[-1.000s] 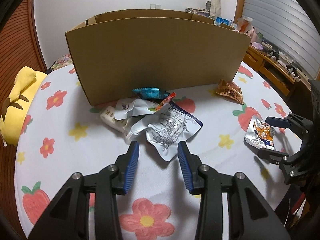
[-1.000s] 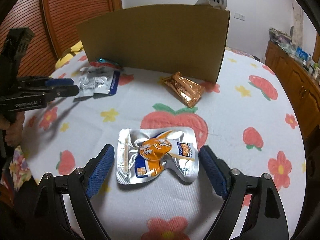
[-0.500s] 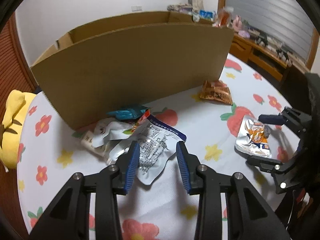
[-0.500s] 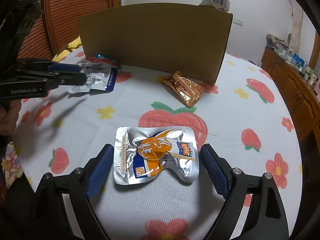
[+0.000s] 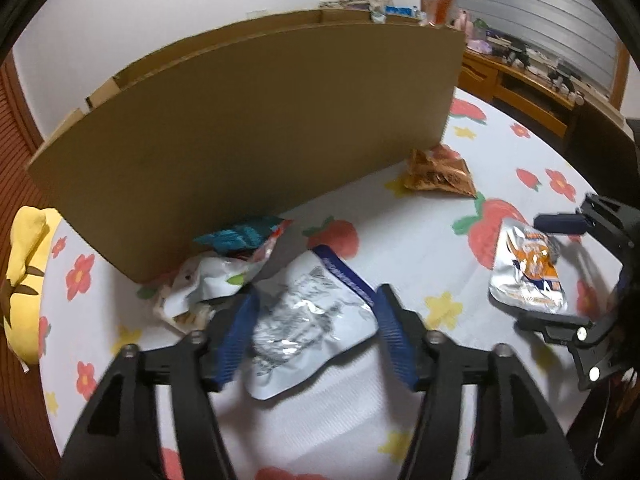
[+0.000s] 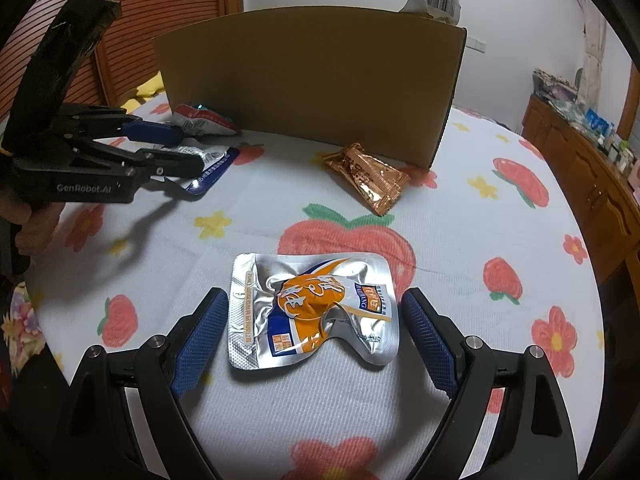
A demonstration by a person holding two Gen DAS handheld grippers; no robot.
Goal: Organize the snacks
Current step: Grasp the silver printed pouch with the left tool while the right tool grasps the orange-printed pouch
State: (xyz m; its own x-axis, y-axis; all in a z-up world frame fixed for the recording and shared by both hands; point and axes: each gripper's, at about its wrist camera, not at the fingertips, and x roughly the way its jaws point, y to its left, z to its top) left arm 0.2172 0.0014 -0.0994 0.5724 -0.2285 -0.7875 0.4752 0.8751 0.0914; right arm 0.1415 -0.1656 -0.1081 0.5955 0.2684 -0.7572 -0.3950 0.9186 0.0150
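My left gripper (image 5: 316, 332) is open, its blue fingers on either side of a silver snack pouch with a blue edge (image 5: 308, 320) lying on the flowered tablecloth. My right gripper (image 6: 316, 340) is open around a silver and orange pouch (image 6: 316, 308), which also shows in the left wrist view (image 5: 528, 268). A tall cardboard box (image 5: 256, 120) stands behind. A white packet (image 5: 208, 284), a teal packet (image 5: 240, 236) and a copper packet (image 6: 366, 178) lie by the box.
A yellow plush toy (image 5: 24, 280) sits at the table's left edge. A wooden sideboard (image 6: 592, 168) with small items runs along the right wall. The round table's edge (image 6: 624, 280) curves close on the right.
My left gripper moved forward and opened wider, so the silver blue-edged pouch now lies between its fingers. My right gripper stayed around the orange pouch.
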